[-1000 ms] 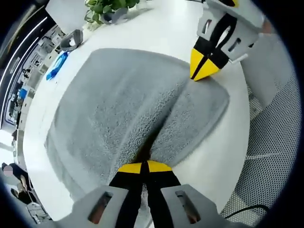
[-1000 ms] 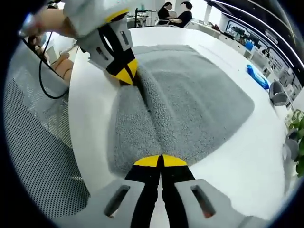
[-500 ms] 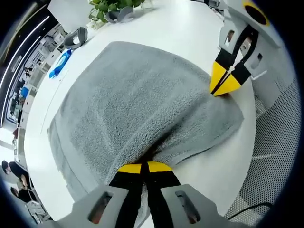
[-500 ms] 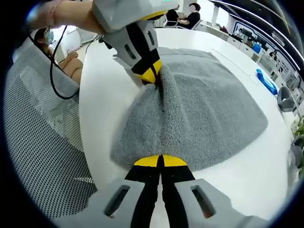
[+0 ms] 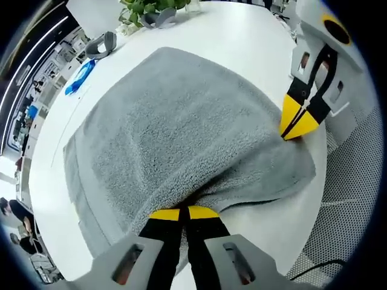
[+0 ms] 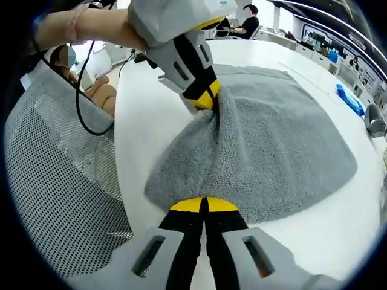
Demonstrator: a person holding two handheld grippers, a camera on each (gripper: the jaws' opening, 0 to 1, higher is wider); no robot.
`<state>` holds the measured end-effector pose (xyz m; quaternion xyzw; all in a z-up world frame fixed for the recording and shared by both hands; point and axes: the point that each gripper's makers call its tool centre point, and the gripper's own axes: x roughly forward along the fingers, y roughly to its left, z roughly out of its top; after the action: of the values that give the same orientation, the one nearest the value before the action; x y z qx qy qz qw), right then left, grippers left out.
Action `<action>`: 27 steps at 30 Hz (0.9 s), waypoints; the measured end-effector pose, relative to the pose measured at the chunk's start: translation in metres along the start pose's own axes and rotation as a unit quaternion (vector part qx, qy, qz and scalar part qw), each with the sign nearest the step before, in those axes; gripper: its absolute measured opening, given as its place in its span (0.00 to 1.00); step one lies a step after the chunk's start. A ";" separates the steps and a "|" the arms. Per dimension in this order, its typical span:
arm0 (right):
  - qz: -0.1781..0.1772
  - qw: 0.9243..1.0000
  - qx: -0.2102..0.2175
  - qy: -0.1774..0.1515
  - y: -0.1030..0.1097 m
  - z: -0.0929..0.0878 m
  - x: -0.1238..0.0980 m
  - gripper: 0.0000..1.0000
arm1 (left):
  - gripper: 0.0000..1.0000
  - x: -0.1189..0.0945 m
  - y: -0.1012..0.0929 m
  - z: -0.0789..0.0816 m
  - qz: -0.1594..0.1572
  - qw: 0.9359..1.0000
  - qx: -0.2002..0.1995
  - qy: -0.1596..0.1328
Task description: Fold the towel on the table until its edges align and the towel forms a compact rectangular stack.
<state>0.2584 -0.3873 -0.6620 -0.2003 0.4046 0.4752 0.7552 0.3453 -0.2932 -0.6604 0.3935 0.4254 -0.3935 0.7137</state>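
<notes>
The jaws of the left gripper are pressed together on a pinch of the grey towel, and the jaws of the right gripper are likewise clamped on the cloth. Each gripper also shows from the other side: the right one at the far corner of the lifted edge in the left gripper view, and the left one with cloth bunched at its tip in the right gripper view. The towel lies on the white table, most of it flat, while the edge nearest the person is raised and stretched taut between the two grips. Holding it at both ends of one edge looks meant to keep that edge straight so it can be carried over the flat part and laid onto the opposite edge; this appears to be an early fold, with the compact stack not yet formed. At the table's far side sit a blue object, a grey device and a plant, well apart from the towel. A mesh chair stands beside the table. No brand, label or writing can be read on the towel or the grippers.
</notes>
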 end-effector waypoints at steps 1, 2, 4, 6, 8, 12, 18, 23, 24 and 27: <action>0.007 1.000 0.004 -0.002 0.003 0.001 0.001 0.00 | 0.02 0.000 0.000 0.000 -0.001 1.000 0.000 0.001; 0.012 1.000 0.007 -0.004 0.005 0.001 0.001 0.00 | 0.02 0.000 0.000 0.000 -0.003 1.000 -0.002 0.003; 0.027 1.000 0.010 -0.007 0.010 0.003 0.002 0.00 | 0.02 0.000 0.000 0.000 -0.003 1.000 -0.002 0.005; 0.040 0.999 0.013 -0.010 0.015 0.004 0.003 0.00 | 0.02 0.000 0.000 0.000 -0.002 1.000 0.000 0.004; 0.050 0.998 0.022 -0.014 0.019 0.005 0.004 0.00 | 0.02 0.000 0.000 0.000 -0.002 1.000 0.003 0.004; 0.073 0.997 0.023 -0.018 0.029 0.008 0.007 0.00 | 0.02 0.000 0.001 0.000 -0.004 1.000 0.006 0.007; 0.065 0.997 -0.036 -0.016 0.036 0.010 0.009 0.00 | 0.02 0.000 0.001 -0.001 -0.005 1.000 0.005 0.007; 0.087 0.996 -0.030 -0.020 0.042 0.012 0.011 0.00 | 0.02 0.000 0.001 -0.001 -0.004 1.000 0.005 0.008; 0.088 0.996 -0.027 -0.022 0.043 0.012 0.011 0.00 | 0.02 0.000 0.001 -0.001 -0.003 1.000 0.007 0.007; 0.094 0.995 -0.027 -0.022 0.047 0.013 0.012 0.00 | 0.02 0.000 0.001 0.000 -0.004 1.000 0.010 0.010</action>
<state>0.2254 -0.3497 -0.6597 -0.1713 0.3919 0.5589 0.7104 0.3460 -0.2925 -0.6603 0.4028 0.4302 -0.3961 0.7041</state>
